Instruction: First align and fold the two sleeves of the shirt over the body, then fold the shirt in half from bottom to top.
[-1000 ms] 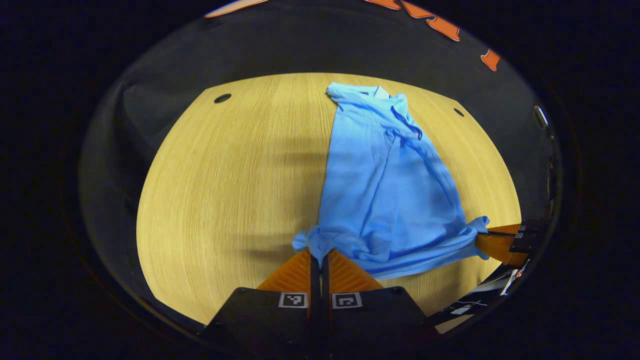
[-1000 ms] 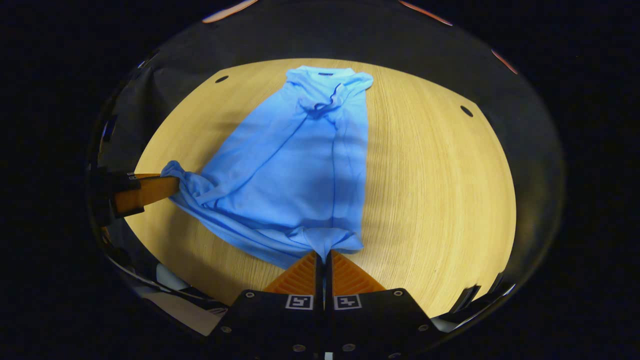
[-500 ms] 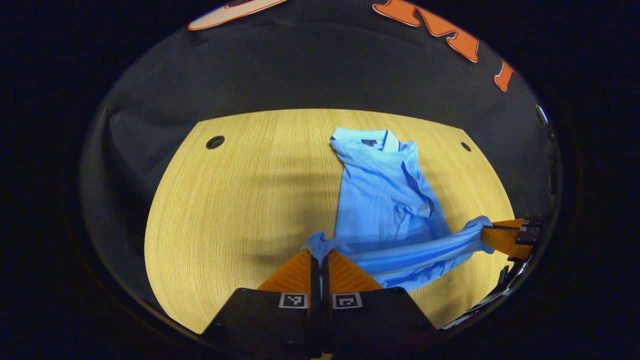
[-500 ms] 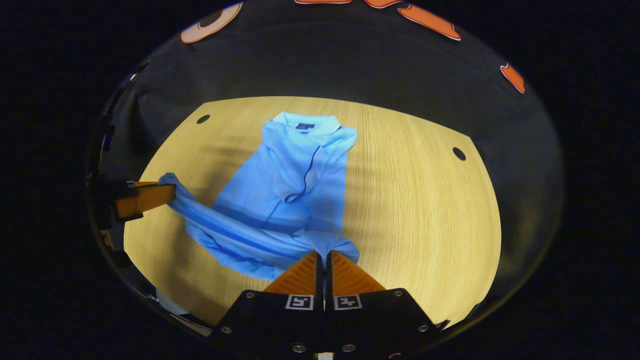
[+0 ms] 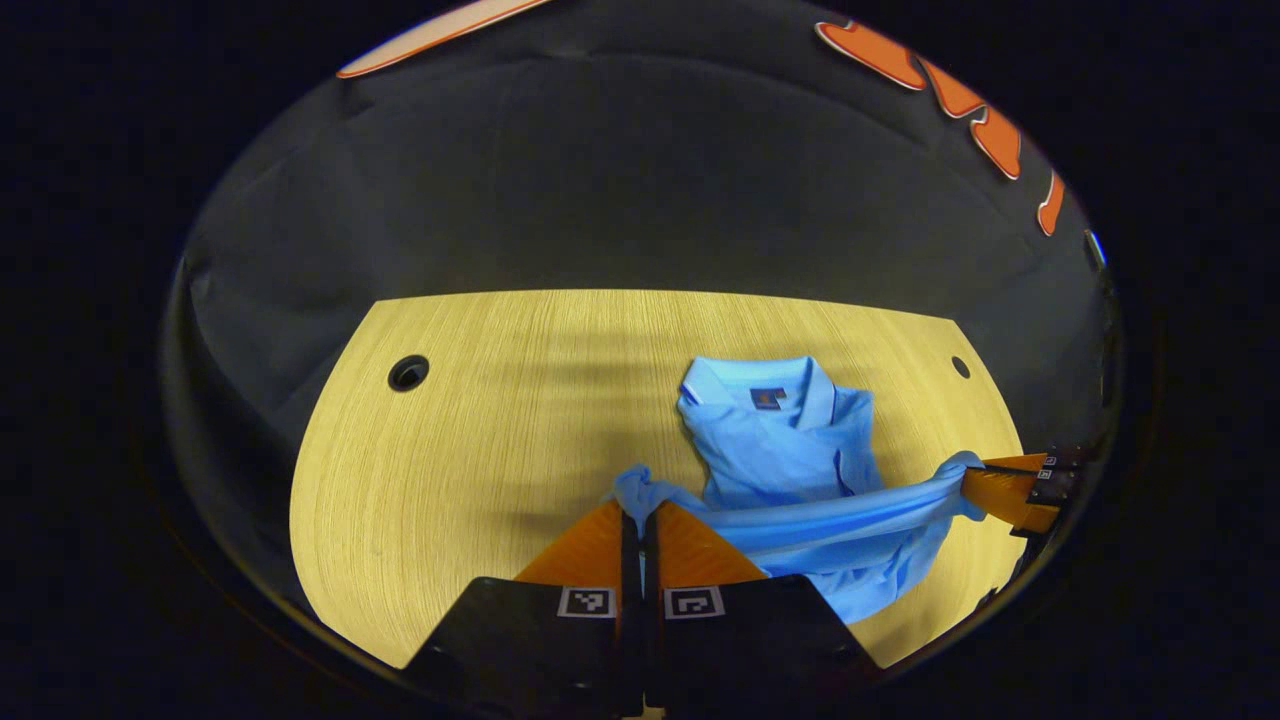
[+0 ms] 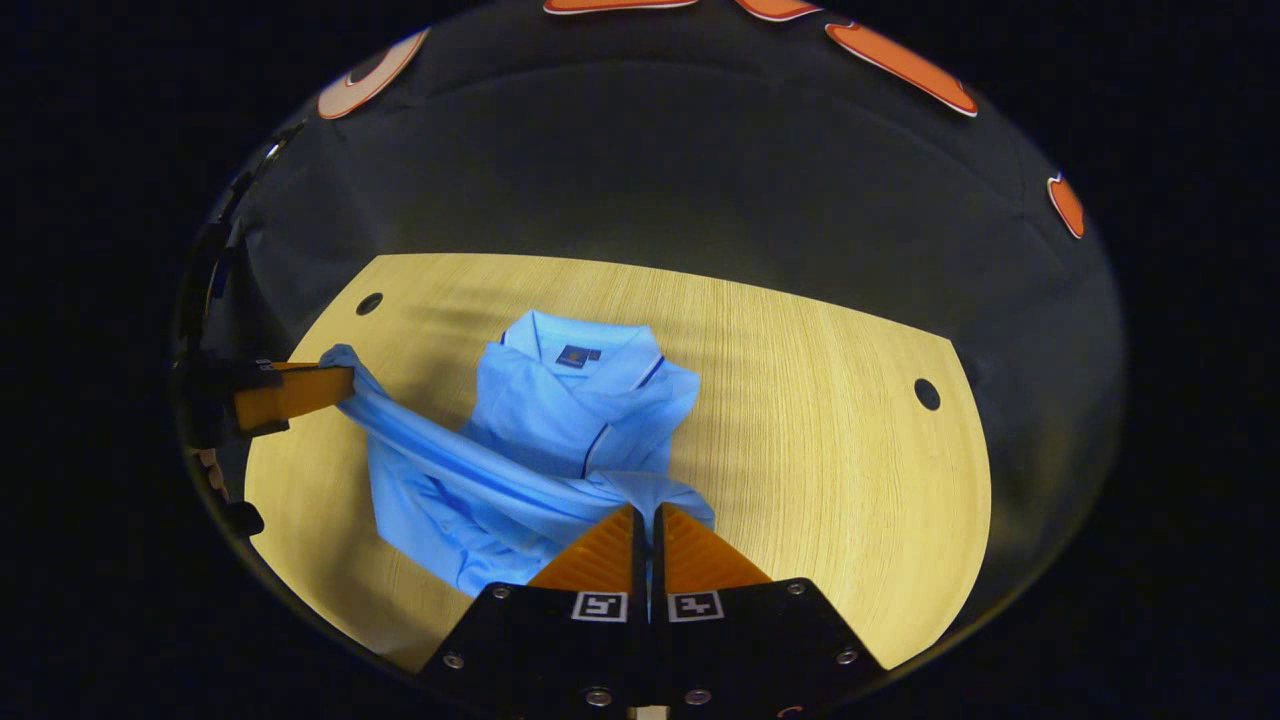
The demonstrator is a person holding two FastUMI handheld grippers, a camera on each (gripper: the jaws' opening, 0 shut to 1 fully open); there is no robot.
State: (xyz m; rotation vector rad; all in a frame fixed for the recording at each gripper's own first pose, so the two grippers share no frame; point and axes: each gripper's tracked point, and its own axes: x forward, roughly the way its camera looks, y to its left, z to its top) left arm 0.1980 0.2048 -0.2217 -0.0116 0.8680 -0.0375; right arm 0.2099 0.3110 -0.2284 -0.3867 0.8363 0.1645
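A light blue polo shirt (image 5: 790,450) (image 6: 560,410) lies on the wooden table, collar at the far end, sleeves folded over the body. My left gripper (image 5: 638,512) is shut on the bottom hem's left corner. My right gripper (image 6: 646,512) is shut on the hem's right corner. The hem is lifted and stretched taut between them, held above the lower body. In the left gripper view the right gripper (image 5: 985,482) comes in from the right. In the right gripper view the left gripper (image 6: 320,385) comes in from the left. The shirt's lower half hangs in a fold under the hem.
The wooden table (image 5: 480,450) (image 6: 820,430) has a round cable hole near each far corner (image 5: 408,372) (image 6: 927,393). Black cloth walls rise behind it. Bare tabletop lies on both sides of the shirt.
Both grippers have carried the hem up and toward the collar. The visible flat part of the shirt has shortened, and the lower half now doubles over beneath the hem.
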